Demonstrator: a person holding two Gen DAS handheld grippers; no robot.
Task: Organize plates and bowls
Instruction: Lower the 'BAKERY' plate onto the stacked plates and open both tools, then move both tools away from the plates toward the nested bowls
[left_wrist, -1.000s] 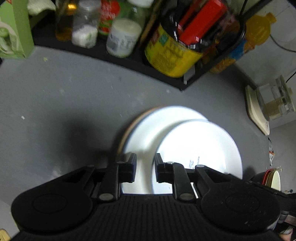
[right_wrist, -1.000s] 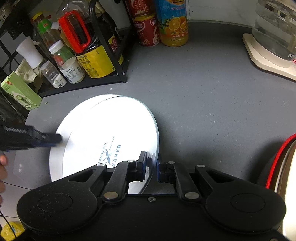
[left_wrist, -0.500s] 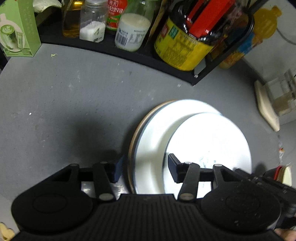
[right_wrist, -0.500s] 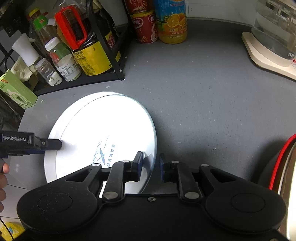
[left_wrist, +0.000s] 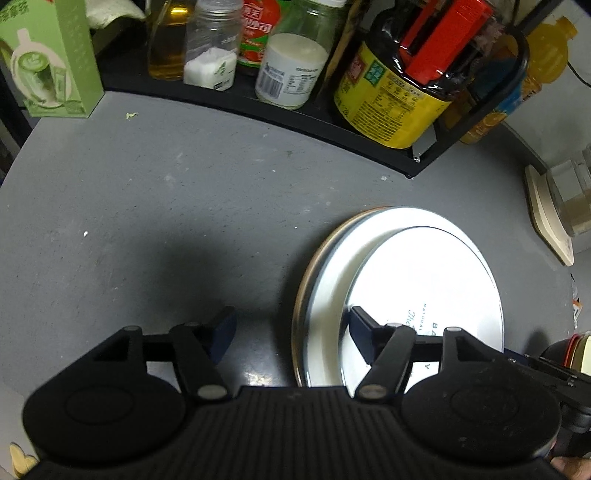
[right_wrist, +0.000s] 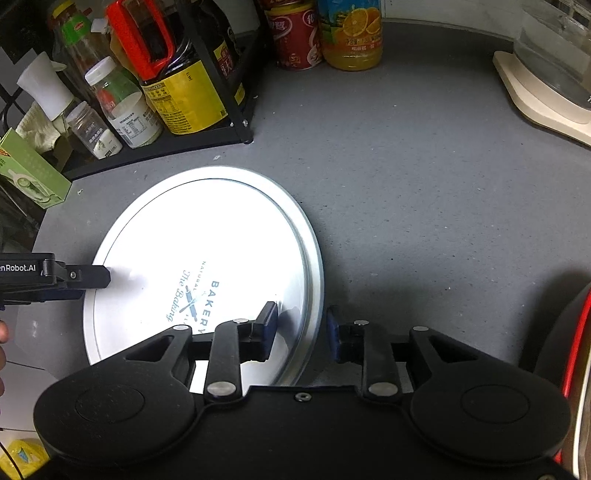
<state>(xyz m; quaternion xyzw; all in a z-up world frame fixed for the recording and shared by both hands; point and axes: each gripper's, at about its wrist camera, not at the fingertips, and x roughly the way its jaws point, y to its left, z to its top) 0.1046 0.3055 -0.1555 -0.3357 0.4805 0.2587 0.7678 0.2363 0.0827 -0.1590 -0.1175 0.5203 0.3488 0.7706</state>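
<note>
My left gripper (left_wrist: 289, 328) points down at the grey worktop (left_wrist: 147, 206), and my jaws are opening. Between them lies the left edge of a stack of white plates (left_wrist: 332, 280); neither pad touches it. The top plate (left_wrist: 436, 280) carries blue print. Behind stands a black rack (left_wrist: 303, 118) with bottles.

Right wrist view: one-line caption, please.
Right gripper opening astride the rim of the stacked BAKERY plate on the grey counter.

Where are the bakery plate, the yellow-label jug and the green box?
bakery plate (right_wrist: 207, 258), right wrist view, white middle.
yellow-label jug (left_wrist: 391, 99), left wrist view, label.
green box (left_wrist: 55, 66), left wrist view, front face.
</note>
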